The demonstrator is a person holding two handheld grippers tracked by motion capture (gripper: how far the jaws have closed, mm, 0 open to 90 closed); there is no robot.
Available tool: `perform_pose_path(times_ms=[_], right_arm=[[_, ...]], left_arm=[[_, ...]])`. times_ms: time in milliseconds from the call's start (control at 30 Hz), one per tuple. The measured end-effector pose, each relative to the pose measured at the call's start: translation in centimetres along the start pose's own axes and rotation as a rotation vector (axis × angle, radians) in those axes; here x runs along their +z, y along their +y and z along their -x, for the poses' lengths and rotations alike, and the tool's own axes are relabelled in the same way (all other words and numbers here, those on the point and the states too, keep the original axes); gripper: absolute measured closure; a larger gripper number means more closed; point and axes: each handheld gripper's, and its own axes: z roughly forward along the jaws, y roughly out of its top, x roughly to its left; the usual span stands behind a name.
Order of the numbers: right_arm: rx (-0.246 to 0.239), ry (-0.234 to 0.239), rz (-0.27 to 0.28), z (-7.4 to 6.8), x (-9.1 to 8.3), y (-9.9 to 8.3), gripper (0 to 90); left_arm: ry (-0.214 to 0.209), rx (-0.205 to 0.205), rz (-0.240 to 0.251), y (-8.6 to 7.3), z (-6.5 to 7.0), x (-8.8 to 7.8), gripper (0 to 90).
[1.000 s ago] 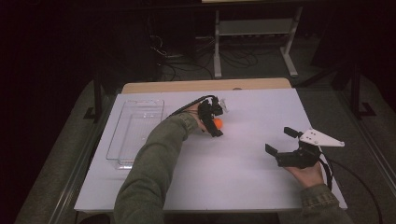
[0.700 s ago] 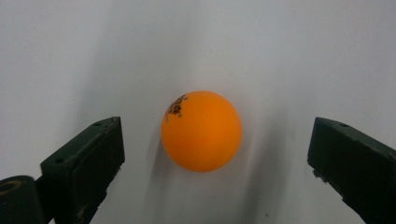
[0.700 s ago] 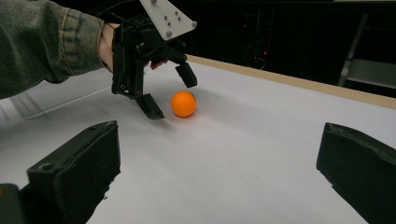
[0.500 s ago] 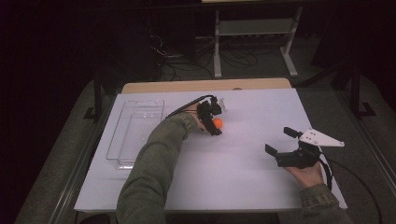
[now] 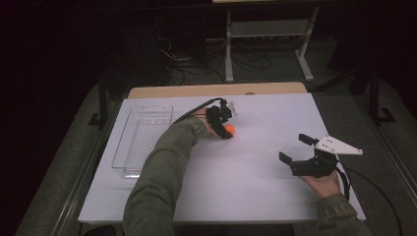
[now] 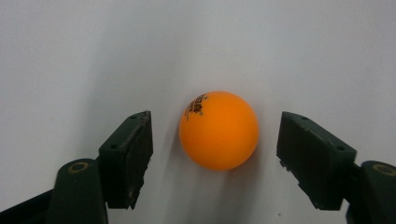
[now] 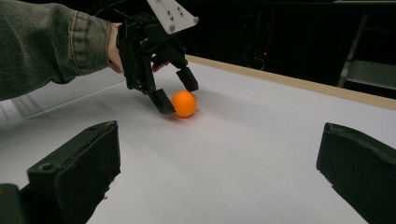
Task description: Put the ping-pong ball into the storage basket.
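Up high, left claw (image 5: 227, 131) half hides orange ball (image 6: 218, 129); jaws closing, gaps remain; right claw (image 5: 295, 147) apart.

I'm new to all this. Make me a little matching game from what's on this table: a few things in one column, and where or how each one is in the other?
Things:
1. orange ball
2. clear tray
3. left claw
4. right claw

Descriptions:
A. open over bare table, nothing between its jaws
B. near the table's left edge
C. lying on the white table between two black jaws
D. jaws just been closing, a gap left on each side of the ball

Pairs: 1-C, 2-B, 3-D, 4-A
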Motion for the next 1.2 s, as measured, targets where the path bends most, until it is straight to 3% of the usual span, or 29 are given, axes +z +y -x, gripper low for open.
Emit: perform_pose_path(times_ms=[200,567,733,1200], right_arm=[[-0.002,0.0,-0.001,0.02,0.04,-0.01,0.0],[-0.002,-0.002,-0.002,0.03,0.01,-0.01,0.0],[-0.002,-0.002,0.0,0.0,0.01,0.01,0.0],[-0.004,-0.005,0.011,0.05,-0.12,0.06,0.0]], left_arm=[[-0.002,0.008,-0.007,0.01,0.01,0.1,32.2],[0.014,0.022,-0.013,0.03,0.05,0.2,49.9],[0.022,0.045,-0.029,0.21,0.27,0.11,50.5],[0.03,0.053,-0.03,0.38,0.55,-0.66,50.6]])
